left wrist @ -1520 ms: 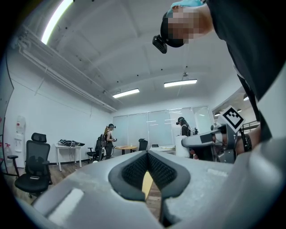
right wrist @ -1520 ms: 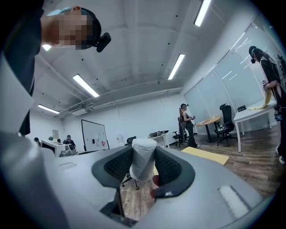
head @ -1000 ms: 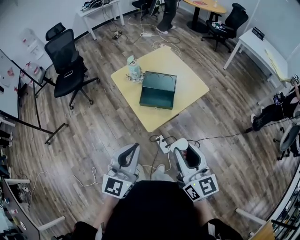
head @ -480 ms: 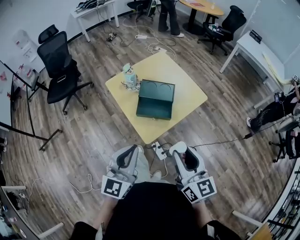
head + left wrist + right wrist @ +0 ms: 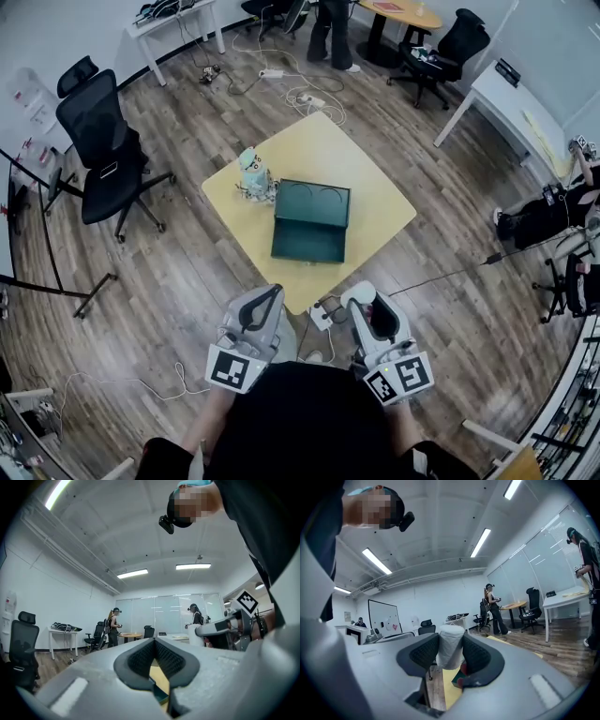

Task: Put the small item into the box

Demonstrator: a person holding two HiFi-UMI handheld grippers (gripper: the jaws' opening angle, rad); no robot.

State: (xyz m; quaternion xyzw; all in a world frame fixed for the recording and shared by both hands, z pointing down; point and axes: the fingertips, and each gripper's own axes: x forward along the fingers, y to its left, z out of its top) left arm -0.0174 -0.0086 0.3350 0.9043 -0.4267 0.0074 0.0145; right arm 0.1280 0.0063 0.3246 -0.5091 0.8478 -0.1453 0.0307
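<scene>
The yellow desk [image 5: 375,202] is out ahead of us, well apart from both grippers, with the green box [image 5: 310,223] on it, ready for the drop-off. We reckon we're holding low and level just to carry. The left gripper [image 5: 154,656] has its jaws pressed together, empty. The right gripper [image 5: 450,652] jaws are clamped on the small white item [image 5: 450,641], which sits snug between them.

Seen from the head view, both grippers sit at lower centre, held roughly level, side by side and apart. The left gripper [image 5: 269,294] has its jaws together and empty. The right gripper [image 5: 371,300] clamps a small white item [image 5: 451,646].
</scene>
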